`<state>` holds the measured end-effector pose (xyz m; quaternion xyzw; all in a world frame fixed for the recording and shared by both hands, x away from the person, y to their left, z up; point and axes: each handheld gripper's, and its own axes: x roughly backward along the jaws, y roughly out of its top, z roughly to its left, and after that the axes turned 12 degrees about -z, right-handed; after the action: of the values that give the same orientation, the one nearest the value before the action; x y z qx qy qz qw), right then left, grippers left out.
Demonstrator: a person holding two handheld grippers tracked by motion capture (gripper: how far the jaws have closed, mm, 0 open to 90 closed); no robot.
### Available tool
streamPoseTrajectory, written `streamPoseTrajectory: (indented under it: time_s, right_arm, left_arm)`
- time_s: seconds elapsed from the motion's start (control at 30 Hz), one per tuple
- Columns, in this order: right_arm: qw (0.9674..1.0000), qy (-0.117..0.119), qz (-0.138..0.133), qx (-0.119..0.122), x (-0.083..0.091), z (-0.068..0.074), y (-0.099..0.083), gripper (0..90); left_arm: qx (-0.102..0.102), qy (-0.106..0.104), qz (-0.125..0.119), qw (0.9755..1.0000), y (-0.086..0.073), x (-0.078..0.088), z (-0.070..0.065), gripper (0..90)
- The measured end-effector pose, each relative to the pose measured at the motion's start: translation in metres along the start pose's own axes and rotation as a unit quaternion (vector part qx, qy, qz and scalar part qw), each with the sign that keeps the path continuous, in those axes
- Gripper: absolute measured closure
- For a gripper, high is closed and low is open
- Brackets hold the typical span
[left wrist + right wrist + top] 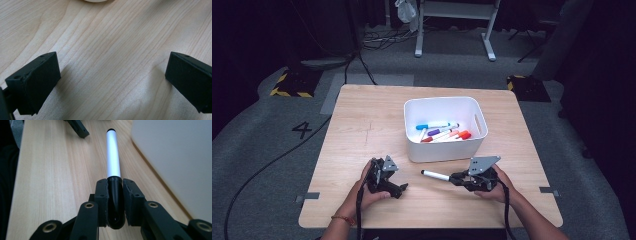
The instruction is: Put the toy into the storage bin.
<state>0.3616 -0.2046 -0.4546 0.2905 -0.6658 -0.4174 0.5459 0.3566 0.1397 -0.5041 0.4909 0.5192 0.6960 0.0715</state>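
R gripper (460, 177): we see it low at the table's near R side, held in the person's R hand (498, 186), jaws pointing L across the table, roughly level.
R claw state: clenched on the marker (435, 175); in the R gripper view both pads press the black cap end, w/ the white barrel running straight out ahead.
Marker: white body, black cap, sticking out leftward from the R jaws, just in front of the bin (446, 128), apart from its near wall. Whether it clears the table (362, 120) we can't tell from the high view.
L gripper (399, 189): near L-centre of the table, in the L hand (364, 192), wrist w/ a bracelet, forearm coming in from the bottom edge; jaws angled down and to the R.
L claw state: released; L gripper view shows the two black jaws wide apart over bare wood grain, nothing between them.
Bin: white, open-top, beyond both grippers; holds several coloured markers (443, 131), blue, purple, orange, red among them.
High view extras: both hands, bin contents, floor cables.
R gripper view extras: grip detail at the cap, bin wall (175, 162) close on its R, tip of the L gripper (78, 128) far ahead.
L gripper view extras: jaw gap; a sliver of the bin's base (96, 0) at top edge.
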Motion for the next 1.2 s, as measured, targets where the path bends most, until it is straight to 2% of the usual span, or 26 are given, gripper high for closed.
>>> streamPoseTrajectory:
  time_s: [0.13, 0.23, 0.33, 0.7, 0.93, 1.2]
  right_arm:
    - [0.9999, 0.0, -0.01, 0.012, 0.014, -0.001, 0.007, 75.3]
    - [0.9994, -0.005, -0.015, 0.031, 0.025, -0.001, 0.016, 75.3]
    - [0.9988, -0.006, -0.029, 0.039, 0.039, -0.003, 0.026, 75.3]
    - [0.9956, -0.034, -0.057, 0.066, 0.084, -0.025, 0.068, 75.3]
    - [0.994, -0.059, -0.056, 0.074, 0.097, -0.053, 0.097, 75.3]
    - [0.9932, -0.083, -0.049, 0.066, 0.09, -0.084, 0.112, 75.3]
  left_arm:
    - [0.0, 0.0, 0.0, 1.0, 0.0, 0.0, 0.0, 0.0]
    - [0.0, 0.0, 0.0, 1.0, 0.0, 0.0, 0.0, 0.0]
    - [0.001, 0.0, -0.002, 1.0, 0.0, -0.001, 0.0, 0.0]
    - [0.001, 0.0, -0.002, 1.0, 0.0, -0.001, 0.0, 0.0]
    - [0.001, 0.0, -0.002, 1.0, 0.0, -0.001, 0.0, 0.0]
    - [0.002, -0.001, -0.002, 1.0, 0.0, -0.001, 0.0, 0.0]
